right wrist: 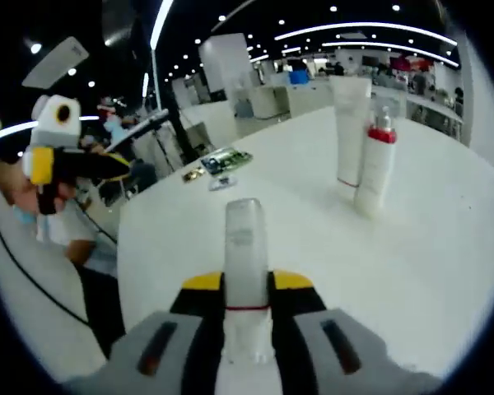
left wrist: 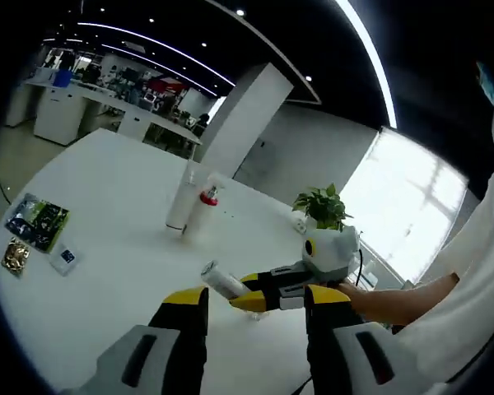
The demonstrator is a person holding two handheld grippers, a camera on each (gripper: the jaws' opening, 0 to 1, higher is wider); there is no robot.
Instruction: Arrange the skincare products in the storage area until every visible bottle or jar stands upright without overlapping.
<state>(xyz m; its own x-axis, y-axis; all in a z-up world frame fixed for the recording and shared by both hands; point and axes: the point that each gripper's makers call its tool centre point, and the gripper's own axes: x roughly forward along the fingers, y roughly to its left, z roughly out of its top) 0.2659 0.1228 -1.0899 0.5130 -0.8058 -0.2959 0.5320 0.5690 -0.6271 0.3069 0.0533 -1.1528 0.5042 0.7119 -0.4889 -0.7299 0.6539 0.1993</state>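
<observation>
The right gripper view looks along a white tube [right wrist: 245, 271] clamped between the right gripper's [right wrist: 247, 284] jaws, cap pointing toward the standing tube [right wrist: 349, 132]. A red-capped bottle [right wrist: 375, 164] stands upright touching that tube's near side on the white desk [right wrist: 445, 271].

The left gripper view shows a potted plant [left wrist: 322, 206] beyond the standing tube [left wrist: 181, 206] and packets [left wrist: 34, 222] well to its left. The left gripper [left wrist: 255, 300] hangs wide, holding nothing. No label is readable. A person's forearm [left wrist: 403, 300] reaches in level behind the right gripper [left wrist: 251, 292].
</observation>
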